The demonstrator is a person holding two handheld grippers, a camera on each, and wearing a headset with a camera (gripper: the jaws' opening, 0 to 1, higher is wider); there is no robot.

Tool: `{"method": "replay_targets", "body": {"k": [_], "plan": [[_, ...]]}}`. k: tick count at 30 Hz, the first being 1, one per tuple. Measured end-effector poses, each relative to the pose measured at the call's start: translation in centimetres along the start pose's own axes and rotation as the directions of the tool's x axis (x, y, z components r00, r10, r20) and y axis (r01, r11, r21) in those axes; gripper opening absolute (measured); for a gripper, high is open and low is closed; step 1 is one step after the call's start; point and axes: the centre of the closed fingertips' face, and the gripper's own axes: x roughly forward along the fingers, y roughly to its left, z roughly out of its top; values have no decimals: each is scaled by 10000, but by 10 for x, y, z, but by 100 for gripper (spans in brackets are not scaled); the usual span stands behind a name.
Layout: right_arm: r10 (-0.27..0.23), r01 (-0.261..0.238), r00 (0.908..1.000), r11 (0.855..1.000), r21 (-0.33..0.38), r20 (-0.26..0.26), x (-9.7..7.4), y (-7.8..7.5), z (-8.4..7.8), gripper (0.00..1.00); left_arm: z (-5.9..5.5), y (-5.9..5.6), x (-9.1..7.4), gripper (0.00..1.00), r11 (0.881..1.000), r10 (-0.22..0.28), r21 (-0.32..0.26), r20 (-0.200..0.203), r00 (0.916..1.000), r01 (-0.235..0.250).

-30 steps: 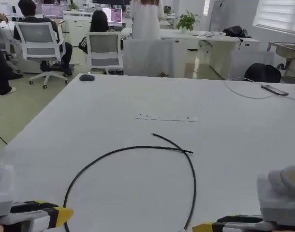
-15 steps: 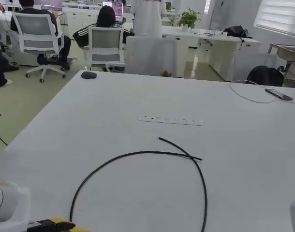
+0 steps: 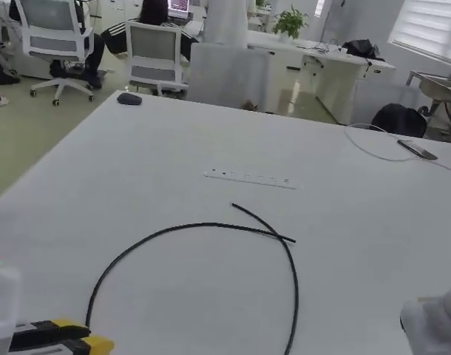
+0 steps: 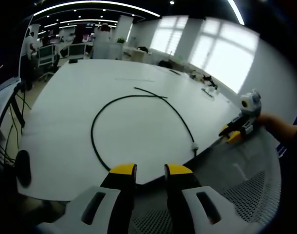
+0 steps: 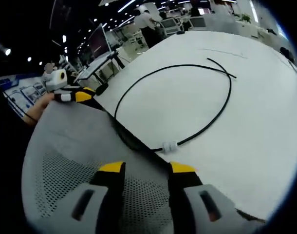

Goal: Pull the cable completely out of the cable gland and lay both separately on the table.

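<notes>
The left gripper [image 4: 150, 169] and right gripper [image 5: 147, 167] hang empty, jaws apart, near the looped cable [image 3: 196, 225], with the gland [image 5: 169, 146] on its near end.

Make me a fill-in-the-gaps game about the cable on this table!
The cable curls round on the table and crosses itself, making a big ____. Its colour is ____. The white gland sits at one ____ of the cable. The left hand-held gripper and the right hand-held gripper both have their jaws ____.
Missing words: loop, black, end, open.
</notes>
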Motion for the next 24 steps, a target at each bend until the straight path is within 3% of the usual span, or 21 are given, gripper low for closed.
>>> {"method": "replay_targets", "body": {"k": [1, 3, 4, 6, 7, 9, 11, 12, 13, 14, 15, 18, 20, 21, 24], "plan": [[-21, 8, 9997, 9985, -538, -237, 2, -4, 0, 34, 0, 1, 0, 24, 10000, 67, -26, -2, 10000, -67], [-49, -212, 9896, 9835, -1794, -1437, 10, -12, -9, 36, 0, 2, -1, 24, 9999, 145, -85, 6, 9999, -145], [-192, -457, 9762, 9555, -2914, -2162, 15, -17, -12, 37, 0, 4, -1, 23, 9997, 203, -103, 12, 9998, -203], [-429, -780, 9603, 9072, -4133, -2755, 26, -24, -12, 36, 0, 4, -1, 22, 9997, 210, -99, 19, 9998, -210], [-429, -841, 9587, 9015, -4246, -2810, 29, -25, -11, 36, 0, 4, -1, 21, 9997, 219, -110, 19, 9998, -218], [-391, -1115, 9545, 8728, -4752, -2956, 42, -30, -7, 35, -1, 6, -1, 21, 9994, 337, -120, -11, 9994, -337], [-623, -1416, 9438, 8112, -5673, -3247, 53, -38, -5, 34, 2, 9, -1, 24, 9988, 480, -97, 155, 9987, -478], [-912, -1574, 9296, 7780, -6082, -3572, 57, -44, -7, 32, 5, 9, -2, 25, 9989, 463, -139, 359, 9983, -459], [-1096, -1689, 9199, 7556, -6328, -3765, 60, -47, -8, 30, 5, 9, -2, 26, 9989, 436, -162, 328, 9985, -431], [-1195, -1839, 9194, 7115, -6781, -3748, 67, -49, -6, 28, 3, 9, -1, 25, 9990, 431, -142, 216, 9988, -428], [-1171, -1940, 9191, 6966, -6908, -3762, 71, -49, -5, 26, 1, 9, -1, 25, 9989, 443, -122, 135, 9989, -442], [-877, -2334, 9148, 6818, -6933, -3943, 82, -47, -5, 24, 2, 10, -1, 25, 9988, 463, -143, 190, 9987, -461], [-928, -2621, 9033, 6535, -7101, -4188, 88, -48, -7, 26, 2, 10, -1, 25, 9987, 496, -161, 166, 9986, -494], [-932, -2847, 8957, 6310, -7216, -4348, 90, -48, -10, 26, 1, 11, -1, 25, 9985, 516, -179, 138, 9986, -514], [-873, -3164, 8831, 6148, -7224, -4611, 94, -46, -15, 23, 1, 13, 0, 25, 9983, 550, -203, 127, 9984, -547]]}}
